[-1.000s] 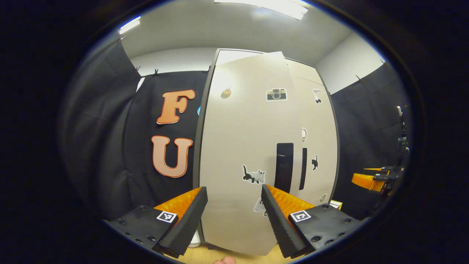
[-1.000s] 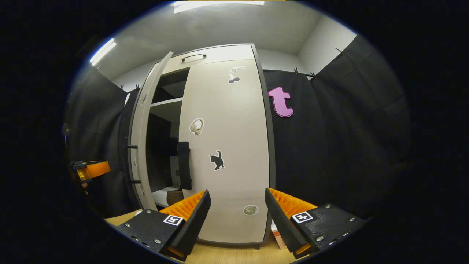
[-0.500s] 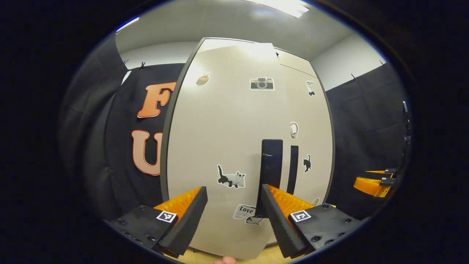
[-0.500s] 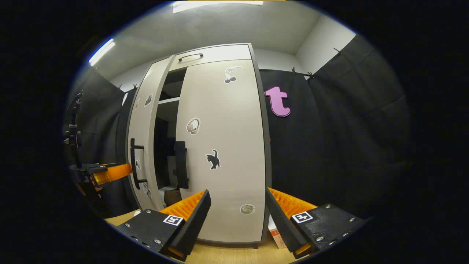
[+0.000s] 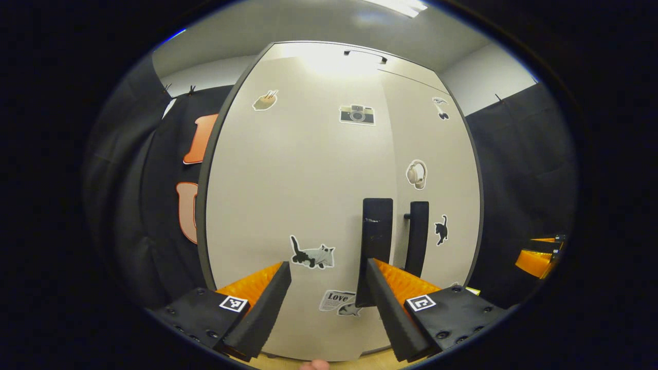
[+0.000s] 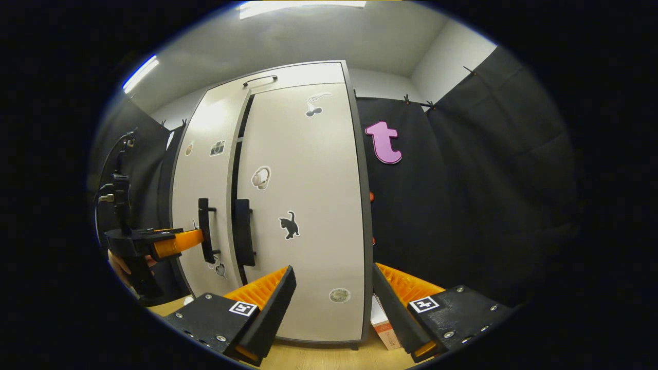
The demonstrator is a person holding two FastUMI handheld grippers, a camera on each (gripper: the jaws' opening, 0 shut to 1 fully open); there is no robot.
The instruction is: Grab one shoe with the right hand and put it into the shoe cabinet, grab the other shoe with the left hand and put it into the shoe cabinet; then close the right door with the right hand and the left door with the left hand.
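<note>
Now your left gripper, fingers apart, is at the left door; push it flat beside the right door.

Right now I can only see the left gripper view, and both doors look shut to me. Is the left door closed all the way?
Observer: Not quite. The right gripper view shows a thin dark gap between the left door and the right door.
Operator: Where is my gripper next to the handle?
Observer: Seen from the side, the left gripper has its tip right by the left door's handle. I cannot tell if they touch.
Operator: Is the other gripper holding anything?
Observer: No. The right gripper is open, with nothing between its fingers.
</note>
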